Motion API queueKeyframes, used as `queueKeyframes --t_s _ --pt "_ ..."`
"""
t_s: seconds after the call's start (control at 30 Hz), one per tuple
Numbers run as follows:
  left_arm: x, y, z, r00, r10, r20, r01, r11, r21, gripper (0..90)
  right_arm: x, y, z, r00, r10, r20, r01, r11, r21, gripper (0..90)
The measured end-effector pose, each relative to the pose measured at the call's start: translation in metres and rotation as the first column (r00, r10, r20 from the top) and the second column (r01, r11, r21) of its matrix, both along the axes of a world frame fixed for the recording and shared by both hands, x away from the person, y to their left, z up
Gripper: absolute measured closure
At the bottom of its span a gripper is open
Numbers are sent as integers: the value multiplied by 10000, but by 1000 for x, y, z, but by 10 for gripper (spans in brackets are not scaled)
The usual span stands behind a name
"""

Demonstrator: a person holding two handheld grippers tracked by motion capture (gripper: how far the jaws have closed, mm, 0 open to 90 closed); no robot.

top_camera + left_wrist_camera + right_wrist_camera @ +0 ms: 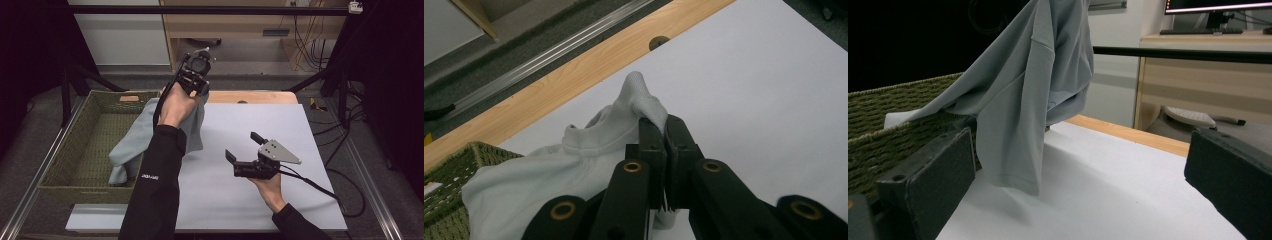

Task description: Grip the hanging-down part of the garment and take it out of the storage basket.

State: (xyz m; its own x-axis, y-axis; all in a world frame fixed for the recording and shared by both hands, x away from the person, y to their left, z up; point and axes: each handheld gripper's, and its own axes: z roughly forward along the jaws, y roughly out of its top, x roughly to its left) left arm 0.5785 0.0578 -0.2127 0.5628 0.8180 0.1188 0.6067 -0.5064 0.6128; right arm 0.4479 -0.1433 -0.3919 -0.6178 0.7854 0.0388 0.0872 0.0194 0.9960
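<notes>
Sleeve [150, 190] hides where grey shirt [132, 140] meets basket [75, 150].

We've got loads of open room on the white table top [280, 130] around the right gripper [243, 146], whose jaws stand wide with nothing between them. On the left, the shirt [135, 140] hangs in the way, draped across the basket [75, 145] rim, with the left forearm [155, 190] stretched over that side too.

Soft grey knit cloth shirt [1033, 95], rough woven green basket [75, 145], matt white tabletop [280, 130].
</notes>
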Motion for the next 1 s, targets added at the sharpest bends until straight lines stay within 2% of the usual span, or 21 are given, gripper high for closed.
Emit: queueKeyframes --t_s 0.03,0.2,0.23,0.43,0.57,0.8,0.83,1.0 --pt "0 0 0 10000 11 -4 -11 10000 22 870 1 3 1 9999 -10 -133 10 10000 11 5" --pt "0 0 1 9999 91 -101 -92 10000 -21 870 11 18 2 9997 49 -236 -49 10000 -7 5" --pt "0 0 1 10000 65 -32 -65 10000 0 870 15 21 2 9999 81 -140 -82 9999 -84 5" --pt "1 2 1 9999 55 -102 -55 10000 -20 870 29 41 5 9995 194 -262 -196 9998 -85 5" --pt "0 2 3 9999 131 -45 -131 9999 -34 870 36 50 6 9994 243 -262 -250 9993 -281 6" --pt "0 3 3 9999 94 -87 -94 10000 -18 870 47 65 3 9985 291 -453 -307 9989 -343 9" --pt "0 3 3 9999 86 -100 -86 10000 -4 870 51 69 2 9984 434 -348 -452 9977 -508 11" --pt "0 4 4 9999 85 -78 -86 9999 -64 870 56 82 1 9984 435 -375 -454 9976 -525 15"
